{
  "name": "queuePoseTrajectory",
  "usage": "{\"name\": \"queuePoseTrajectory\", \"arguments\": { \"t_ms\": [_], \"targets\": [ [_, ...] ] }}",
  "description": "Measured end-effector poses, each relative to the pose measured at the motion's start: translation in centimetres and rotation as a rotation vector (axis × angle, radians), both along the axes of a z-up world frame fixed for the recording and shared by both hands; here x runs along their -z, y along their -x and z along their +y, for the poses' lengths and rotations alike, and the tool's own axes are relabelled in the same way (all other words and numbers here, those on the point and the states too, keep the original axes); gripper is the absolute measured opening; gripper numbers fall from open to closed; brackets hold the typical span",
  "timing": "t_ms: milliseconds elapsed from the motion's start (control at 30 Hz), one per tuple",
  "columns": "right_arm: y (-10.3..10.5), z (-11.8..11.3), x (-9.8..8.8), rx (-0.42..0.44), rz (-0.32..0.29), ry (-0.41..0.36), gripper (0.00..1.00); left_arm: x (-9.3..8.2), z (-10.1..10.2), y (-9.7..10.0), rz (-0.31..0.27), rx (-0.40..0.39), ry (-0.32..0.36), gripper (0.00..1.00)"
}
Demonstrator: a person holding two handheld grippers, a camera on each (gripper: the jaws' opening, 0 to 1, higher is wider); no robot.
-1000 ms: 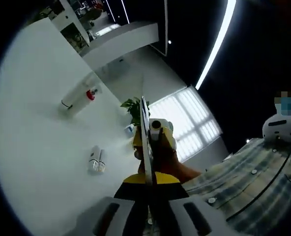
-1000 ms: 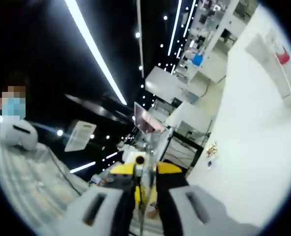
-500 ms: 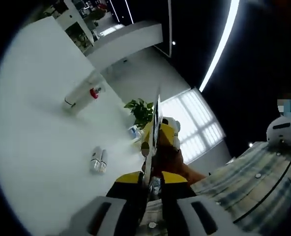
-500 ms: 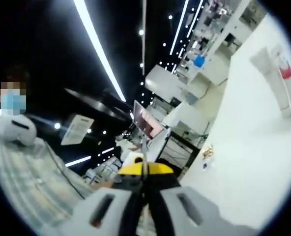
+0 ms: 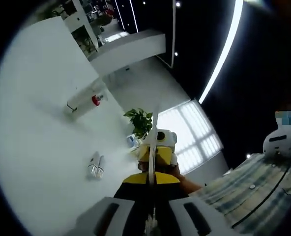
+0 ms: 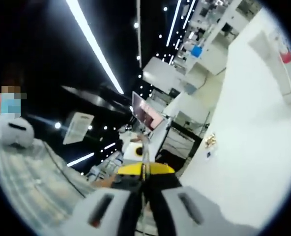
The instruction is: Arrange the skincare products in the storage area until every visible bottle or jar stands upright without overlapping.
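On the white table (image 5: 32, 147), a long white tube (image 5: 79, 102) lies on its side with a red-capped item (image 5: 95, 100) against it. Two small pale bottles (image 5: 95, 164) lie side by side nearer to me. My left gripper (image 5: 155, 125) is held in the air off the table's edge, its jaws pressed together with nothing between them. The right gripper's yellow body (image 5: 157, 153) sits just beyond it. In the right gripper view, my right gripper (image 6: 145, 152) is also shut and empty. The white tube (image 6: 278, 64) and its red item (image 6: 285, 57) lie far right.
A potted plant (image 5: 140, 120) stands by the table's far edge with a small blue thing (image 5: 130, 140) beside it. A person's checked shirt (image 5: 253, 191) is close on the right. Small gold and blue objects (image 6: 210, 142) sit at the table's edge. Shelving (image 6: 219, 34) stands behind.
The right gripper's jaws, slightly apart a second ago, have come together. Both views have swung a little with the hands. The tube and small bottles lie where they were.
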State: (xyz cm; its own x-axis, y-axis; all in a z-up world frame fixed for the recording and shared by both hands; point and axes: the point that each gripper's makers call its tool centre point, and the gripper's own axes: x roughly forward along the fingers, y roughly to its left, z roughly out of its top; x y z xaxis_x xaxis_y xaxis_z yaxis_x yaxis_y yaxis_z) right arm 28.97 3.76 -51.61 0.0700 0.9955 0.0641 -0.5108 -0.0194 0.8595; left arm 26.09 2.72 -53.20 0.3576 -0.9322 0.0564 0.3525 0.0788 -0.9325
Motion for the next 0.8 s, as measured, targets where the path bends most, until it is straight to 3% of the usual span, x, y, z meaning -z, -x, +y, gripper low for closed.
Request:
{"name": "queuePoseTrajectory", "arguments": {
  "t_ms": [100,200,367,700,800],
  "targets": [
    [0.6,0.0,0.6,-0.014,-0.011,0.03,0.08,-0.7,1.0,-1.0,0.018,-0.058,0.061,0.02],
    [0.9,-0.3,0.6,-0.012,-0.001,0.016,0.01,-0.5,1.4,-1.2,0.014,-0.072,0.033,0.02],
    [0.7,-0.4,0.6,0.011,0.026,-0.005,0.0,-0.4,1.1,-1.2,0.018,-0.086,0.028,0.05],
    [0.8,-1.2,0.4,0.041,0.054,-0.03,0.0,0.1,0.6,0.1,0.002,-0.028,0.003,0.03],
    [0.9,-1.3,0.3,0.059,0.021,-0.025,0.01,0.2,0.6,0.1,-0.014,-0.028,-0.008,0.02]
  ]
}}
